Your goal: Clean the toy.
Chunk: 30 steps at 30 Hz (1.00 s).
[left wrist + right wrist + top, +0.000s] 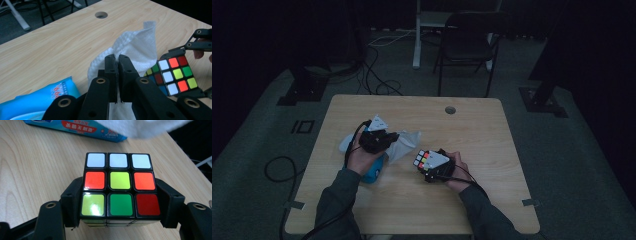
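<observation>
My left gripper [379, 139] [116, 58] is shut on a white wet wipe [404, 142] [135, 47], which rises crumpled from between its jaws above the table. A scrambled Rubik's cube [424, 160] [120, 186] [175, 75] is held just to the right of the wipe. My right gripper [429, 167] [120, 195] is shut on the cube, one jaw pressing each side. The cube's face toward the right gripper view has a white top row, orange and yellow in the middle, and yellow, green and red below. In the right gripper view the wipe [145, 127] hangs above the cube.
A blue pack of wipes [372, 172] [37, 102] [82, 128] lies under the left hand near the table's left side. The wooden table [492, 130] has a round cable hole [450, 109] [101, 15] at the back. A chair [467, 45] and floor cables stand behind.
</observation>
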Each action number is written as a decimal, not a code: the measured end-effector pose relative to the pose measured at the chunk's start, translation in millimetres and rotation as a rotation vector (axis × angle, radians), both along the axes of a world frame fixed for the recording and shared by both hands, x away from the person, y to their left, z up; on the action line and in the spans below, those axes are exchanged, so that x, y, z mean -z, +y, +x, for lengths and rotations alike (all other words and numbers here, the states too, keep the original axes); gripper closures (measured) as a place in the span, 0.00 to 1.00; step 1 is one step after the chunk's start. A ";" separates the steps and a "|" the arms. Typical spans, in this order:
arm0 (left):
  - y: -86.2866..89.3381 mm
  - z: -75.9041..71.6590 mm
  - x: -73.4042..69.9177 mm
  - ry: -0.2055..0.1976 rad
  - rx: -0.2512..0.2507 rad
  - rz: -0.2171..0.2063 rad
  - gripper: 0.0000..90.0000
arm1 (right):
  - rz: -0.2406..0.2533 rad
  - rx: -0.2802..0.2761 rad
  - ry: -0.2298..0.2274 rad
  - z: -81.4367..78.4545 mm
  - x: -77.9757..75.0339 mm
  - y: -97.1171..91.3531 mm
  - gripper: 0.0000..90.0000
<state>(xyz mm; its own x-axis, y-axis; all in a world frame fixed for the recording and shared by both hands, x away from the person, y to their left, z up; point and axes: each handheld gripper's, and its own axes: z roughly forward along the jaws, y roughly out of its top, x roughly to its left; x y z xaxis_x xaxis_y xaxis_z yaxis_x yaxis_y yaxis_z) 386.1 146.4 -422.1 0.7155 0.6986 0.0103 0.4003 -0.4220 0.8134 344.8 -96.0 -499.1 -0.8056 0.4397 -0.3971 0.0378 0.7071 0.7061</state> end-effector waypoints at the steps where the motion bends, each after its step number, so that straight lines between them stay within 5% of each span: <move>1: -2.2 0.3 0.5 0.001 0.007 0.001 0.97 | 0.008 0.000 -0.003 -1.3 0.0 0.8 0.38; 30: -54.2 7.9 12.9 0.044 0.180 0.032 0.97 | -0.100 -0.002 -0.244 -28.7 5.5 19.7 0.38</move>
